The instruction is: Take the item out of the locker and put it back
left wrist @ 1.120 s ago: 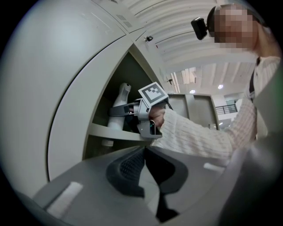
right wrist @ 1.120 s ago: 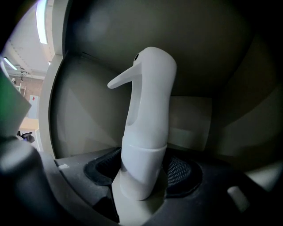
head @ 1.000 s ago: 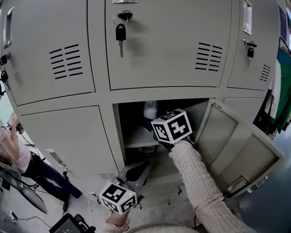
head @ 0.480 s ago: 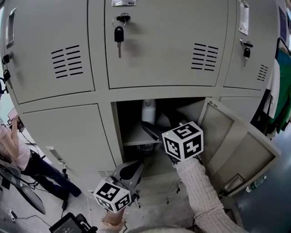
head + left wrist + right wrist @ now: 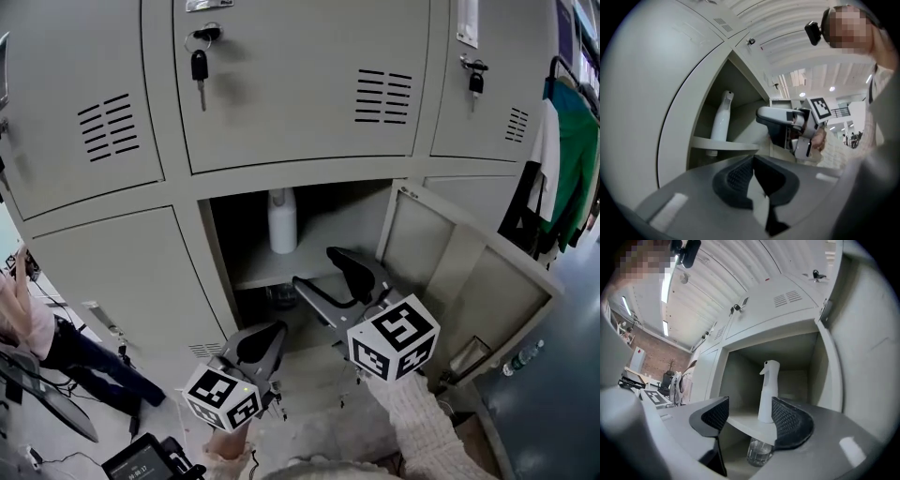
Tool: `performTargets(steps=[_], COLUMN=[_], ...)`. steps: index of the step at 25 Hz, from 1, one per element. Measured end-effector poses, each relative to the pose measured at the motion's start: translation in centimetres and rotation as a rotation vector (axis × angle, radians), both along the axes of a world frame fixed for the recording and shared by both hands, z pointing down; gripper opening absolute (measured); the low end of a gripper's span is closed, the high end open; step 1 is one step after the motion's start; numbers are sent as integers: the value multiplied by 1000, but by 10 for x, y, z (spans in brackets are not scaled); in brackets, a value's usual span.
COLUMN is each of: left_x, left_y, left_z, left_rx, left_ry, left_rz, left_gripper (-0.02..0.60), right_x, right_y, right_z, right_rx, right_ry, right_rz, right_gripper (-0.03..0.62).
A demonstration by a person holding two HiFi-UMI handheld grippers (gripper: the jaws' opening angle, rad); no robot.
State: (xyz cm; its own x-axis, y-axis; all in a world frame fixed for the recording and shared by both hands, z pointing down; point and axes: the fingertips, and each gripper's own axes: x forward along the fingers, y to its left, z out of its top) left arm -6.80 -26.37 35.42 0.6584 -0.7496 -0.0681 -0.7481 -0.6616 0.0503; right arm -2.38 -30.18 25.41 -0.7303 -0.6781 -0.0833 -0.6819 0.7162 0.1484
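A white spray bottle (image 5: 282,221) stands upright on the shelf (image 5: 272,274) inside the open locker; it also shows in the right gripper view (image 5: 767,392) and in the left gripper view (image 5: 721,119). My right gripper (image 5: 314,269) hangs in front of the locker opening, level and pointing at the bottle. Its jaws (image 5: 751,416) are apart and have just been closing, with nothing between them; the bottle is well beyond the fingertips. My left gripper (image 5: 267,336) sits lower and nearer to me, its pads (image 5: 740,176) pressed together and empty.
The locker door (image 5: 469,281) is swung open to the right. A clear glass jar (image 5: 760,451) sits below the shelf. A key (image 5: 199,64) hangs from the locker above. A person (image 5: 28,328) is at the far left, and clothes (image 5: 572,150) hang at the right.
My right gripper has drawn back out of the locker toward the lower right, away from the spray bottle, which stays on the shelf. The left gripper has hardly moved.
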Motion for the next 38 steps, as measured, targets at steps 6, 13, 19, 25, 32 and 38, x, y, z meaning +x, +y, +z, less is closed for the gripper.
performTargets(steps=[6,13,19,25,32,38], left_x=[14,24,23,28,38,33], left_y=[7,22,30,36,47,48], left_z=[-3,-5,-5,0,6,7], left_rx=[19,47,50,46,19,12], left_ry=[-35,-11,-3,2,3,-4], left_rz=[37,74,55,49,67,56], left_gripper=[8,8,8,8,8,8], right_x=[17,28,44,51,33,26], right_y=[33,63,72,72,79,79], right_z=[6,32,51,53,51,60], right_rx=[74,44,35,50,49,29], right_ry=[7,-39,-113,-138,-121,-100], right_rz=[14,-3,30,65,-1,-11], right_gripper=[146,59,0,0,-2,-2])
